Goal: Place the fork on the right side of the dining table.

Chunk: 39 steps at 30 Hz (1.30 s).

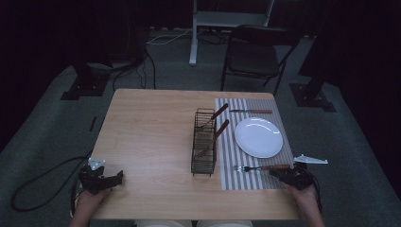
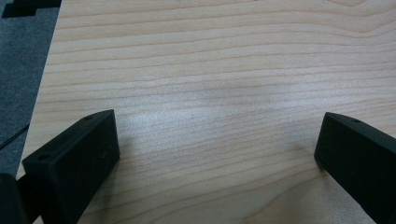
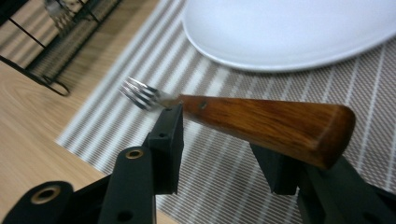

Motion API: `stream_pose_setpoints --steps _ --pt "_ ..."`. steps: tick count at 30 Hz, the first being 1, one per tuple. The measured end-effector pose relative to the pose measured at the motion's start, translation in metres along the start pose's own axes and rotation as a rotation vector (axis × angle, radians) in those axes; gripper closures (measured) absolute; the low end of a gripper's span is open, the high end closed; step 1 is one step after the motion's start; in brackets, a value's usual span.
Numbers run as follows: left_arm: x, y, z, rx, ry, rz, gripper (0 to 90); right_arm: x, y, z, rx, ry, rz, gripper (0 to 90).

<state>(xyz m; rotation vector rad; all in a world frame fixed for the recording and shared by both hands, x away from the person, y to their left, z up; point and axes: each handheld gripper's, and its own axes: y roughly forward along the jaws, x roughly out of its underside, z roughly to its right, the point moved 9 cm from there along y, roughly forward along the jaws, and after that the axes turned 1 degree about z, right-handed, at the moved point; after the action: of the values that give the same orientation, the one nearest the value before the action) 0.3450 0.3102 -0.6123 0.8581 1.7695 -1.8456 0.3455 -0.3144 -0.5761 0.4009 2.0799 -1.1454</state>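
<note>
A fork with a wooden handle lies along the near edge of the striped placemat, tines pointing left. My right gripper is at its handle end. In the right gripper view the jaws sit close on either side of the fork handle, so the right gripper is shut on it. A white plate rests on the mat just beyond, and its rim is close ahead. My left gripper rests at the table's near left corner, and in its own view the left gripper is wide open over bare wood.
A black wire basket stands mid-table at the mat's left edge, holding two wooden-handled utensils. A knife lies at the mat's far end. A folding chair stands beyond the table. The table's left half is bare wood.
</note>
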Motion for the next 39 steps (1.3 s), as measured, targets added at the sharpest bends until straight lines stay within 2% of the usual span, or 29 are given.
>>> stream_pose_setpoints --steps 8,16,18,20,22,24,28,31,34,36,38,39 --pt "0.000 0.000 0.000 -0.002 -0.002 0.001 0.3 0.011 0.005 0.025 0.076 0.008 -0.012 50.0" --pt "0.000 0.000 0.001 -0.002 -0.001 0.000 0.3 0.017 0.007 0.026 0.122 0.024 0.006 45.3" --pt "0.000 0.000 0.001 -0.001 -0.001 0.000 0.2 0.018 0.008 0.022 0.126 0.031 0.020 43.3" --pt "0.000 0.000 0.001 -0.001 -0.001 0.000 0.2 0.019 0.010 0.018 0.148 0.019 0.029 37.6" --pt "0.000 0.000 0.001 -0.001 -0.001 0.000 0.2 0.018 0.012 0.011 0.130 0.037 0.048 29.5" --pt "0.000 0.000 0.001 -0.001 -0.001 0.000 0.2 0.020 0.018 0.000 0.102 0.025 0.031 22.0" --pt "0.000 0.000 0.001 -0.001 -0.001 0.000 0.2 0.021 0.032 -0.026 0.068 -0.012 0.014 20.0" --pt "0.000 0.000 0.001 -0.001 -0.001 0.000 0.2 0.020 0.042 -0.038 0.114 -0.048 0.025 19.6" --pt "0.000 0.000 0.001 -0.001 -0.001 0.000 0.2 0.020 0.052 -0.046 0.194 -0.120 0.004 17.3" --pt "0.000 0.000 0.001 -0.001 -0.001 0.000 0.2 0.020 0.061 -0.051 0.245 -0.153 -0.009 12.6" --pt "0.000 0.000 0.001 -0.001 0.000 0.000 0.2 0.019 0.067 -0.054 0.321 -0.180 -0.012 13.2" --pt "0.000 0.000 0.001 -0.001 0.000 0.000 0.2 0.018 0.070 -0.057 0.330 -0.180 -0.011 13.1"
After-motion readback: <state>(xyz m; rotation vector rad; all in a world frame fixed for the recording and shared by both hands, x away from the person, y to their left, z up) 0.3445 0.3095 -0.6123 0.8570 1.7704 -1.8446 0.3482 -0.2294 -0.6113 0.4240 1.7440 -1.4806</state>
